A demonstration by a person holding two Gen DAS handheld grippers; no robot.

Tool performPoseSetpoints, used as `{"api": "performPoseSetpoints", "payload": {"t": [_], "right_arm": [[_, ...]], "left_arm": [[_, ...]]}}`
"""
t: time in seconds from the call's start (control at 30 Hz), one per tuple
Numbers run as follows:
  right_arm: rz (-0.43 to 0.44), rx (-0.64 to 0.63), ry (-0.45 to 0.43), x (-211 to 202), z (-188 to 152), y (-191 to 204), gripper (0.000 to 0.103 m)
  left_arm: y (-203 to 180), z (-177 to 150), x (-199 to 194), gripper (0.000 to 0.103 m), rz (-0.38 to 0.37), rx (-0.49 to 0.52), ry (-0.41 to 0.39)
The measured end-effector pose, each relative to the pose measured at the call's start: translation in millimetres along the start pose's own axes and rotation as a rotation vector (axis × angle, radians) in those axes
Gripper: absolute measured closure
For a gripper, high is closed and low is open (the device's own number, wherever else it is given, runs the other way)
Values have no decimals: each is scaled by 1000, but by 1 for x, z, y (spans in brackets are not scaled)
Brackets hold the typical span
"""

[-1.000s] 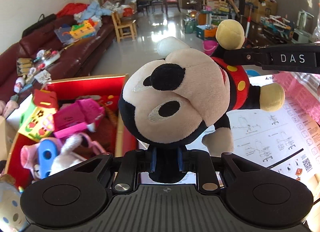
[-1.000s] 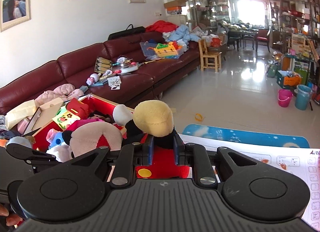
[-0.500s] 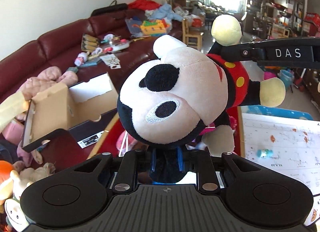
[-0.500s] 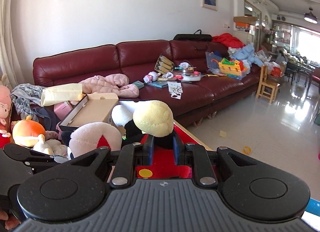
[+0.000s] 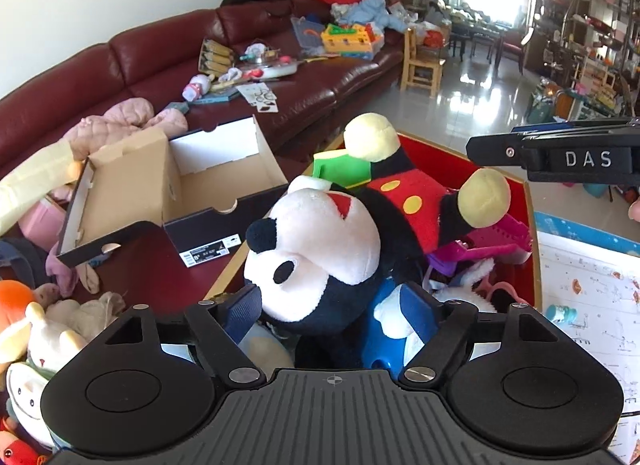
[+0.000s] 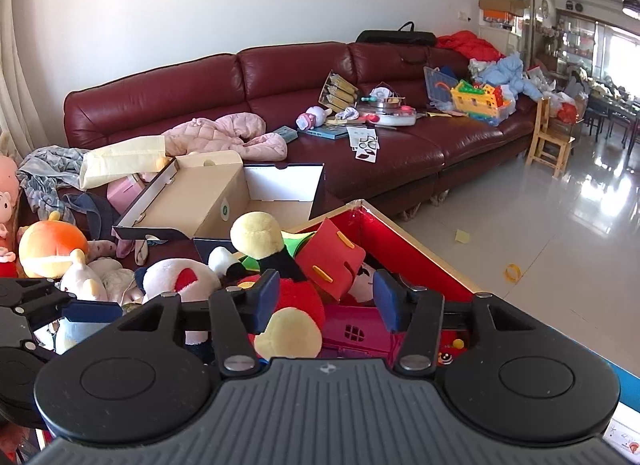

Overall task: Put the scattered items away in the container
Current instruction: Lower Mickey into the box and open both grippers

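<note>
A Mickey Mouse plush [image 5: 320, 261] with red shorts and yellow feet lies on top of the toys in the red box [image 5: 516, 209]. My left gripper [image 5: 334, 309] is open, its blue pads on either side of the plush's head and apart from it. My right gripper [image 6: 326, 297] is open above the plush's red shorts [image 6: 296, 305] and a yellow foot [image 6: 288, 335]. The right gripper also shows in the left wrist view [image 5: 560, 157], up at the right. The red box [image 6: 408, 249] also holds a pink toy house [image 6: 352, 331] and a red block [image 6: 330, 261].
An open cardboard shoe box [image 5: 176, 181] stands left of the red box. Several plush toys [image 6: 52, 249] lie at the far left. A dark red sofa [image 6: 360, 77] with clutter runs behind. A printed sheet [image 5: 592, 297] lies at the right.
Both grippers have opened and let go of the Mickey plush. It has dropped from the air onto the toys in the red box.
</note>
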State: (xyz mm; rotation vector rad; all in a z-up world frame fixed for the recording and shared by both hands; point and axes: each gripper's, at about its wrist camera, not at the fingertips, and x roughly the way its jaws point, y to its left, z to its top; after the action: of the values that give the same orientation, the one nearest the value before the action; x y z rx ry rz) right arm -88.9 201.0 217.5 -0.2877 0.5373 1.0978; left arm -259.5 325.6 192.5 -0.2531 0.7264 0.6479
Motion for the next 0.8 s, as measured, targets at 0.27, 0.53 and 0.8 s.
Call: {"api": "performPoseSetpoints", "payload": {"t": [0.27, 0.53, 0.8], "right_arm": [[0, -20, 15, -9, -12, -3, 39], [-6, -3, 13, -30, -28, -15, 38], [-50, 17, 5, -60, -44, -43, 34]], "left_arm": [[-26, -6, 3, 16, -22, 47, 5], [-57, -13, -1, 15, -58, 84, -5], [-96, -12, -4, 14, -129, 141, -13]]}}
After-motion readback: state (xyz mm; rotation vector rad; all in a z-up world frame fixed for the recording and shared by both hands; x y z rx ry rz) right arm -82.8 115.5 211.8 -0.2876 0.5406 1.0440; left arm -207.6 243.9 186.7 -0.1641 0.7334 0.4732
